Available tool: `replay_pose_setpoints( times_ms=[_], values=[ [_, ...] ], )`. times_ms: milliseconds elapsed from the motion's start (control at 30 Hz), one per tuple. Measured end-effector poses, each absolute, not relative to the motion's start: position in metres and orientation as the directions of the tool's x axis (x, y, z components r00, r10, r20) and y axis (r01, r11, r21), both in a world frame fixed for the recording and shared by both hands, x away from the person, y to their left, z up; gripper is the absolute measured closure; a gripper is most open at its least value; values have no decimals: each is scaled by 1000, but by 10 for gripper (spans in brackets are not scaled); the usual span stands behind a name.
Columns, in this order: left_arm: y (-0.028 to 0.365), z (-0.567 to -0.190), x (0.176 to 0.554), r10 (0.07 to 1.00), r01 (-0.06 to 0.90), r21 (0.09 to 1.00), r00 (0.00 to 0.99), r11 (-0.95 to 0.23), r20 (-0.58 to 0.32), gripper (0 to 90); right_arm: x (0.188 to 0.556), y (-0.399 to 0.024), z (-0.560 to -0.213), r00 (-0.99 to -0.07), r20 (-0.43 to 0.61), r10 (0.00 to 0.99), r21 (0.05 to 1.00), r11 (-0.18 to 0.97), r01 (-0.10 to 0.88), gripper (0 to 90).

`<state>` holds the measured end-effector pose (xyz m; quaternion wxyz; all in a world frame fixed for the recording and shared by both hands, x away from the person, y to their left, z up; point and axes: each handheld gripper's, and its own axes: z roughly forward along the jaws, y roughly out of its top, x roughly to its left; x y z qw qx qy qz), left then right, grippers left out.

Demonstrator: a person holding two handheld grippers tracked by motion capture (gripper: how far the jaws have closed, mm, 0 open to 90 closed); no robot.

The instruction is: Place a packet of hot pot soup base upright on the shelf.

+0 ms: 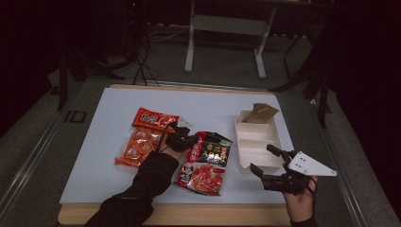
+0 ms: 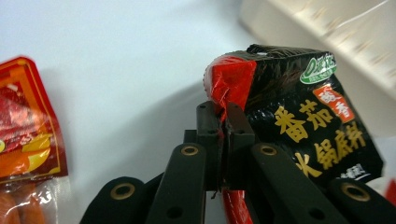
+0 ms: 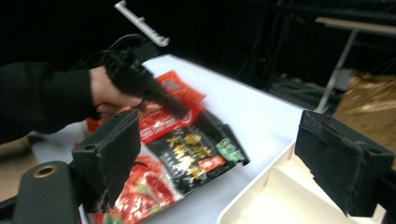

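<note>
White desk (image 1: pixel 94 156): left hand-held gripper (image 2: pixel 223 116) pinches the black-red snack bag (image 2: pixel 299 130) at its ten-o'clock corner; right hand-held gripper (image 3: pixel 219 163) gapes empty.

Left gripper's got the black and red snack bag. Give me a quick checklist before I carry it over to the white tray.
1. Left gripper shut on the black and red foil snack bag: ok, pinching its top corner.
2. Grip depth: cannot tell; edge only.
3. Right gripper open, holding nothing: ok.
4. White three-compartment plastic tray near compartments free: ok.
5. Brown paper packet sits in the far compartment: ok.
6. Orange jelly-cup pack apart from the bag: ok.
</note>
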<state>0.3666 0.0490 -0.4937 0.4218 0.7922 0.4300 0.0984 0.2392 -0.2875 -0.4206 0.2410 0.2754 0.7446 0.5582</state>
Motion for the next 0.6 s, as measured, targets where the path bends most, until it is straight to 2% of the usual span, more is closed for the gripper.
replay_pose_setpoints(
  times_ms=[200,333,600],
  values=[
    [52,-482,357,744,564,782,635,-263,-208,880,237,-290,-418,-697,-82,713,964,234,125,129],
    [55,-474,351,720,558,796,650,-235,-242,880,236,-290,-415,-696,-82,713,967,226,117,114],
    [55,-461,336,709,512,821,675,-251,-204,880,236,-290,-416,-685,-79,724,965,227,129,111]
  ],
)
